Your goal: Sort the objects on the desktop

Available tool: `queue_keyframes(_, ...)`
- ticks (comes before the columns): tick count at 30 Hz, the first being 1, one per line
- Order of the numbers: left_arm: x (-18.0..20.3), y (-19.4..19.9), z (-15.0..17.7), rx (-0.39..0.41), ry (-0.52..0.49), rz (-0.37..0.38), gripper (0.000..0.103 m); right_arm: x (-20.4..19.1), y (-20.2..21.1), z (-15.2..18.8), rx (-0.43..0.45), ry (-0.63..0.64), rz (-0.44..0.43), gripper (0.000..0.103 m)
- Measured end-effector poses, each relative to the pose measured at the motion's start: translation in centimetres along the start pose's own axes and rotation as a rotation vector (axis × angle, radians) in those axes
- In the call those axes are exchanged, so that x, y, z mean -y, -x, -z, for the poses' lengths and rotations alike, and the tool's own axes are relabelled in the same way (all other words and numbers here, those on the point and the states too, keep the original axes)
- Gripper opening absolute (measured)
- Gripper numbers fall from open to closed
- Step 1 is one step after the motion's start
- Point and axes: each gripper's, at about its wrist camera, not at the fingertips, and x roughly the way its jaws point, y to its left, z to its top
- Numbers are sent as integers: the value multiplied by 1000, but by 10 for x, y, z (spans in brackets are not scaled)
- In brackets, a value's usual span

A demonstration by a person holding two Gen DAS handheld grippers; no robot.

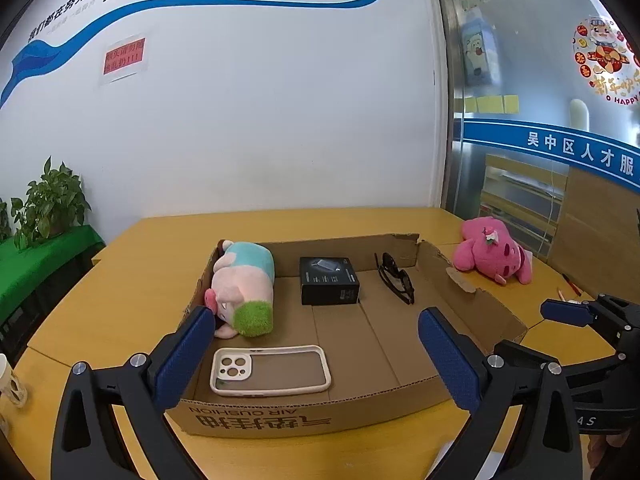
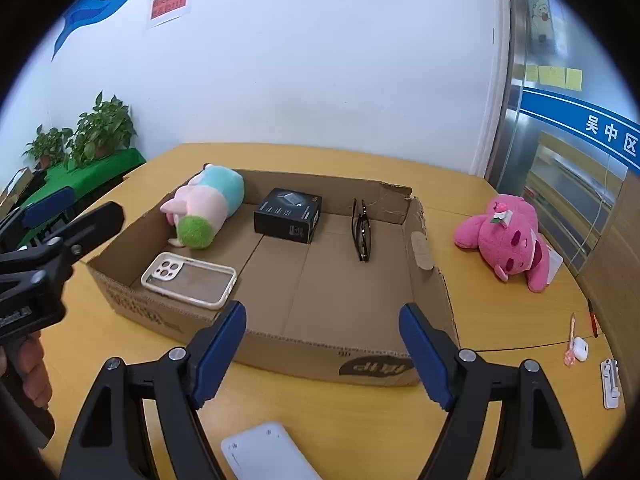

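I see my left claw (image 1: 316,354) and right claw (image 2: 322,346) both released, holding nothing, at the near wall of the cardboard box (image 2: 348,304). Inside it lie a phone case (image 1: 271,370), a black box (image 1: 329,280), sunglasses (image 1: 396,278) and a plush toy (image 1: 244,288); a pink plush (image 2: 506,236) lies on the table (image 2: 492,312) beside it.

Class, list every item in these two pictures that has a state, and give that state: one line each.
Left gripper: open, empty.
Right gripper: open, empty.
Cardboard box: open-topped, far corner torn.
Phone case: flat in box, empty.
Black box: closed, in cardboard box.
Sunglasses: folded, in box.
Pastel plush: on its side, in box.
Pink plush: lying on table, outside box.
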Motion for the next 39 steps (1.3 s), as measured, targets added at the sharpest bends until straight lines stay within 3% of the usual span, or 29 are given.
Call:
queue_keyframes(8, 6, 13, 11, -4, -6, 0, 103, -4, 14, 17, 14, -7, -26, 79)
queue_keyframes(20, 12, 10, 35, -86, -7, 62, 103, -8, 16, 34, 7, -9, -50, 79)
queue_keyframes(25, 17, -3, 54, -183, 20, 166, 103, -10, 15, 54, -20, 69, -24, 79)
queue_keyframes(28, 20, -20, 70, -291, 77, 289, 103, -2, 10, 77, -89, 63, -97, 79)
queue_keyframes(31, 22, -38, 89, -422, 199, 443, 103, 0, 1, 107, -183, 75, -165, 79)
queue_keyframes(35, 34, -47, 112, -517, 203, 439, 102, -11, -11, 135, -277, 104, -242, 82)
queue_keyframes(39, 40, -49, 121, -563, 203, 444, 101, -22, -21, 145, -320, 105, -241, 80)
